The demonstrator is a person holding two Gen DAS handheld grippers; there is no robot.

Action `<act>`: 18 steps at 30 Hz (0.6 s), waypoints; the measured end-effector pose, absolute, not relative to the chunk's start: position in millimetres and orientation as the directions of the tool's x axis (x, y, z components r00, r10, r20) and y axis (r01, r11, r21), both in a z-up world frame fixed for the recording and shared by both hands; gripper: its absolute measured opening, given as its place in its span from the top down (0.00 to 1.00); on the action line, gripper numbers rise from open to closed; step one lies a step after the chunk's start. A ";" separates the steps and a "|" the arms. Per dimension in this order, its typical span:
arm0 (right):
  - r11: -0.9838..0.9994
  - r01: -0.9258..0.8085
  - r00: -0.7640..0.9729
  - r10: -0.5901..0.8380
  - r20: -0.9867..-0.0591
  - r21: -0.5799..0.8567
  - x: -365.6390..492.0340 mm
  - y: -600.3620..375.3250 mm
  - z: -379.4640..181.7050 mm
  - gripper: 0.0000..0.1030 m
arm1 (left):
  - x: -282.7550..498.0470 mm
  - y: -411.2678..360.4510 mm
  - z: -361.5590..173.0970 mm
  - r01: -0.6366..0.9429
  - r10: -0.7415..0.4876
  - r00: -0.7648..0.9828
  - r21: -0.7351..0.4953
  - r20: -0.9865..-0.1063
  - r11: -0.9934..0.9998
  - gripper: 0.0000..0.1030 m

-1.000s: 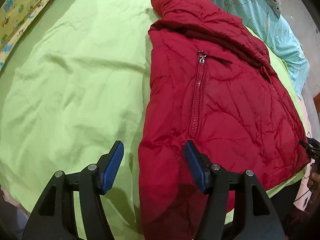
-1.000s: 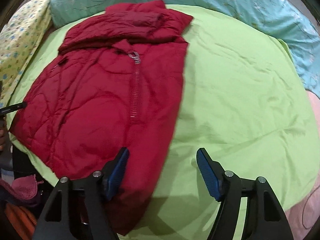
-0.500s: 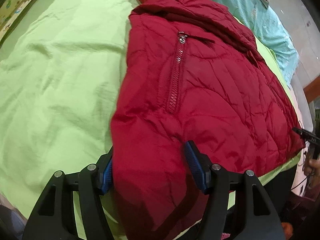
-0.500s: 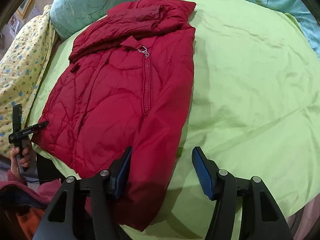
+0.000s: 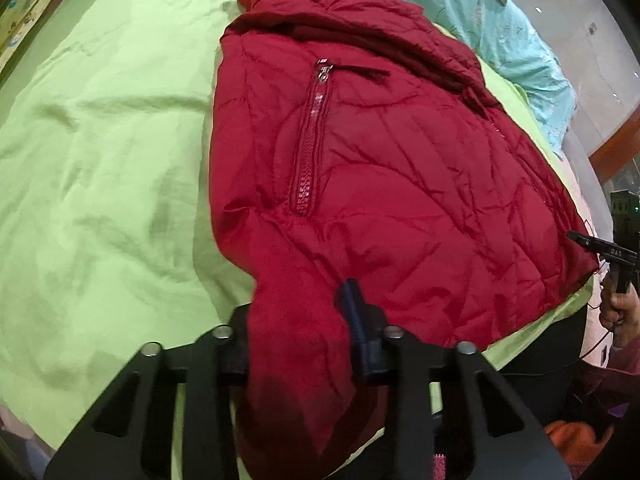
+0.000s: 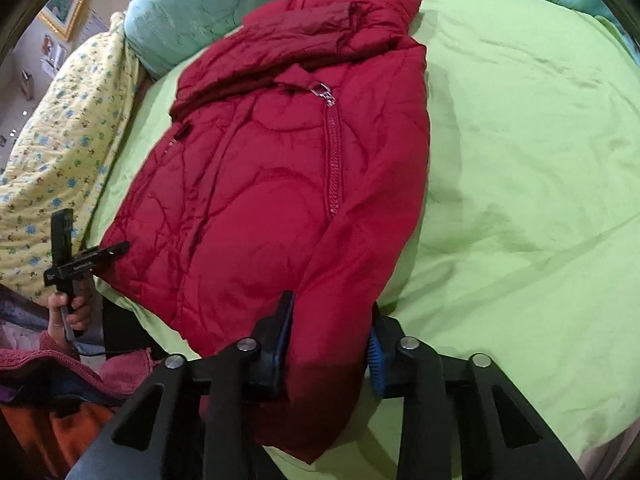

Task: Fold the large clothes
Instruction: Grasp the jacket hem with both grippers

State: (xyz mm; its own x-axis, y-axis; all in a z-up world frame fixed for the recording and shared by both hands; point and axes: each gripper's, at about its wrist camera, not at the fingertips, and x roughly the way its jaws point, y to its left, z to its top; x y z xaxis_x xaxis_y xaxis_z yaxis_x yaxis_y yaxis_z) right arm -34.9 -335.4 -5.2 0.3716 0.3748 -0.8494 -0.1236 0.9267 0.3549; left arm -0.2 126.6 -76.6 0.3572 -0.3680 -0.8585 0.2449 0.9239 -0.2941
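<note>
Bed (image 5: pixel 100 160): covered by a green sheet, with teal and yellow bedding at the far edges.

Red jacket (image 5: pixel 380 168): padded, lying flat on the sheet, its long axis running away from both grippers, collar farthest and hem nearest. Zip (image 5: pixel 312 140) runs along that axis.

Left gripper (image 5: pixel 296 344): jaws closing, bunched hem cloth between them.

Right gripper (image 6: pixel 330 344): jaws closing on the same near end, red cloth filling the gap. Both hands seem equally near, so the fold would likely carry the hem toward the collar.
</note>
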 end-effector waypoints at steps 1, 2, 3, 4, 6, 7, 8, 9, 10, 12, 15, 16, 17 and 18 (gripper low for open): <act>0.918 -0.121 0.382 0.394 -0.836 0.378 -35.7 -337.4 -4.3 0.74 | -0.1 126.9 -75.1 0.248 -0.373 0.361 -0.297 -0.855 0.922 0.77; 0.909 -0.117 0.394 0.413 -0.821 0.401 -36.3 -339.5 -3.2 0.75 | -0.3 127.6 -73.0 0.250 -0.380 0.367 -0.303 -0.849 0.919 0.78; 0.903 -0.118 0.401 0.423 -0.813 0.412 -36.8 -340.3 -2.1 0.75 | -0.3 128.2 -71.1 0.251 -0.389 0.372 -0.312 -0.843 0.916 0.80; 0.898 -0.120 0.409 0.433 -0.803 0.424 -37.2 -341.0 -1.0 0.76 | -0.3 128.8 -69.1 0.250 -0.398 0.378 -0.322 -0.836 0.913 0.80; 0.891 -0.125 0.419 0.447 -0.791 0.437 -37.4 -341.0 0.7 0.76 | -1.7 131.1 -63.6 0.250 -0.418 0.395 -0.341 -0.818 0.906 0.82; 0.885 -0.128 0.426 0.457 -0.781 0.448 -37.5 -341.5 2.1 0.77 | -2.7 132.8 -60.2 0.251 -0.431 0.405 -0.355 -0.806 0.901 0.82; 0.879 -0.131 0.431 0.467 -0.772 0.458 -36.6 -343.0 2.6 0.77 | -3.2 133.7 -57.1 0.251 -0.443 0.414 -0.368 -0.795 0.895 0.82; 0.870 -0.134 0.438 0.481 -0.759 0.474 -37.0 -344.5 4.3 0.77 | -3.7 135.0 -54.2 0.250 -0.454 0.421 -0.380 -0.785 0.890 0.82; 0.858 -0.138 0.448 0.500 -0.741 0.495 -36.9 -346.2 6.3 0.77 | -4.8 135.6 -50.6 0.252 -0.467 0.431 -0.394 -0.772 0.884 0.83; 0.838 -0.144 0.465 0.527 -0.711 0.527 -36.7 -349.0 10.2 0.78 | -4.7 137.6 -42.6 0.258 -0.493 0.449 -0.420 -0.745 0.870 0.83; 0.807 -0.152 0.494 0.562 -0.664 0.570 -33.4 -352.4 15.4 0.78 | -2.4 138.8 -27.9 0.265 -0.522 0.481 -0.450 -0.705 0.853 0.83; 0.799 -0.153 0.503 0.570 -0.650 0.582 -32.2 -353.3 17.2 0.78 | -3.2 138.0 -24.7 0.267 -0.529 0.489 -0.458 -0.694 0.848 0.83; 0.786 -0.156 0.514 0.582 -0.630 0.598 -30.3 -354.3 19.3 0.78 | -1.4 138.4 -20.2 0.269 -0.538 0.498 -0.469 -0.680 0.841 0.83; 0.777 -0.158 0.522 0.589 -0.617 0.609 -29.3 -355.1 21.2 0.79 | 0.7 138.3 -15.3 0.273 -0.547 0.508 -0.478 -0.666 0.835 0.83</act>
State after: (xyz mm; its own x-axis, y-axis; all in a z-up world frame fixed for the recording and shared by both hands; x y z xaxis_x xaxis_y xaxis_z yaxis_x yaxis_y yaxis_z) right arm -29.3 -355.1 21.2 0.5216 0.5892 -0.6170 -0.1582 0.7775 0.6087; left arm 0.7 138.3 -15.3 0.5083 -0.5465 -0.6656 0.2726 0.8352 -0.4776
